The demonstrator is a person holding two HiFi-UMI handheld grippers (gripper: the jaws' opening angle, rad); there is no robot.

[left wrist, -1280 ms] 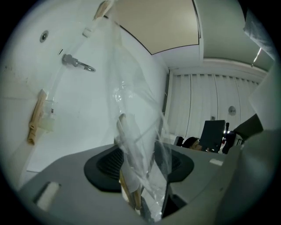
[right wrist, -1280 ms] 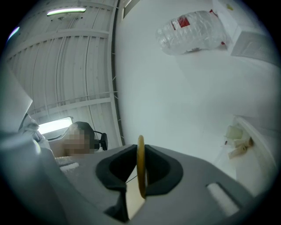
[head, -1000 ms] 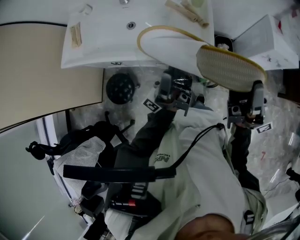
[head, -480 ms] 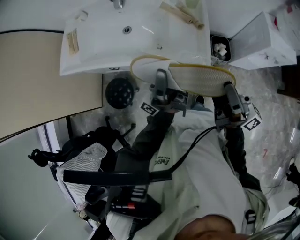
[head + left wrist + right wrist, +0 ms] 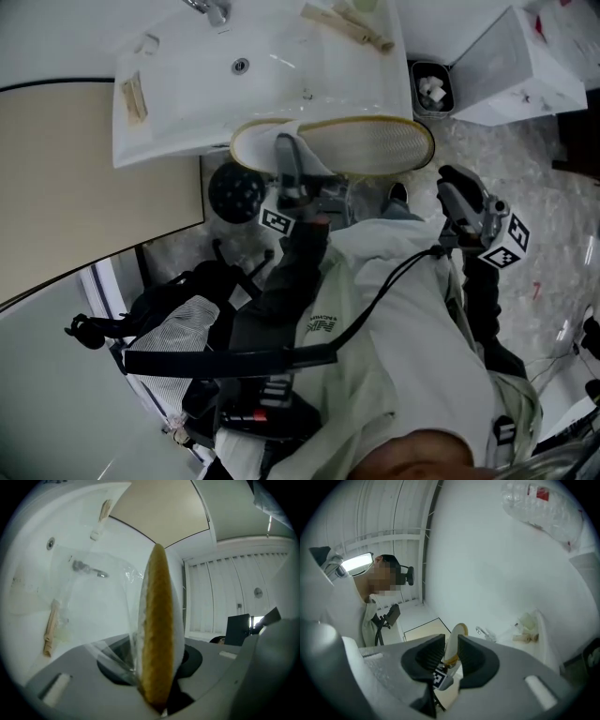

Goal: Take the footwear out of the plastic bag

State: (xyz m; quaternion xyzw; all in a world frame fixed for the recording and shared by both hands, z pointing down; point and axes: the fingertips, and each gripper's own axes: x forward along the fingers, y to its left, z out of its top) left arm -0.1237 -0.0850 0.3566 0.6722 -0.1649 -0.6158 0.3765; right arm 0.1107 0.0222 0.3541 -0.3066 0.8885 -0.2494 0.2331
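White sink fills the head view's 11 to 12 o'clock. Just in front of its edge the slipper lies level, sole up, in the air. The left gripper pinches its 9 o'clock end, jaws just closed onto it, with clear bag film alongside. The right gripper sits at the slipper's 4 o'clock, apart from it. Its jaws have just been opening to a narrow gap with nothing in it.

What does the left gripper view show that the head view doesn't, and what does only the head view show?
Only the left gripper view: the crinkly clear plastic bag beside the slipper, and a slatted white panel. Only the head view: the small bin and the person's pale jacket. Both: the slipper and the white sink.
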